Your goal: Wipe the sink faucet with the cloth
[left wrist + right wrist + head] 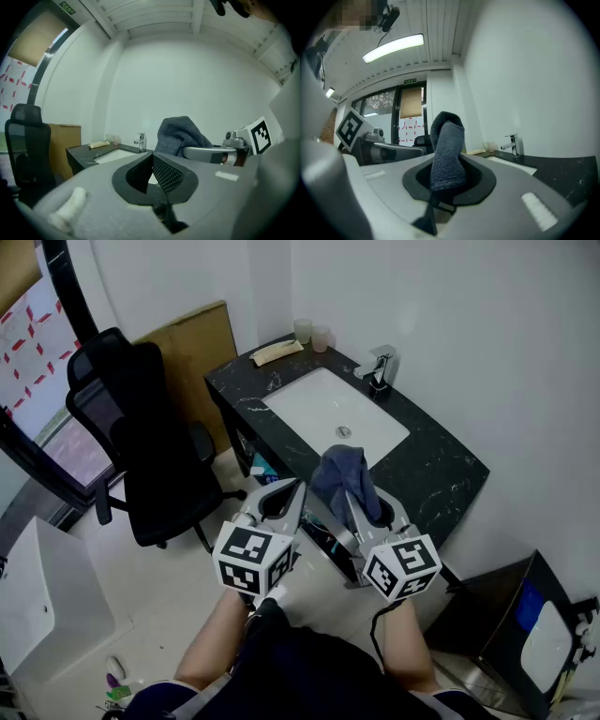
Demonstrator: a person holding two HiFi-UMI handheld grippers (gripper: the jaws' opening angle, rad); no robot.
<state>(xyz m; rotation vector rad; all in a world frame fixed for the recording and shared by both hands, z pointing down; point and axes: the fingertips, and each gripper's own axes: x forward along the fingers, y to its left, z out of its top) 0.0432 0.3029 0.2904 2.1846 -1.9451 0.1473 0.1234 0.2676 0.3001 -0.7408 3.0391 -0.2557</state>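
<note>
Above near edge of black marble counter [433, 463], head view: both grippers side by side, short of white sink [319, 401].

Right gripper [360, 502] pinches dark blue-grey cloth [341, 472], bunched upright between pads. Right gripper view shows this clamp close up.

Left gripper [298, 491] has jaws pressed together with nothing between, plain only in left gripper view.

Chrome faucet [379, 366] stands at sink's far rim, well apart from cloth.

Head view alone shows person's forearms. Right gripper view alone shows lit ceiling lamp [393, 47].
</note>
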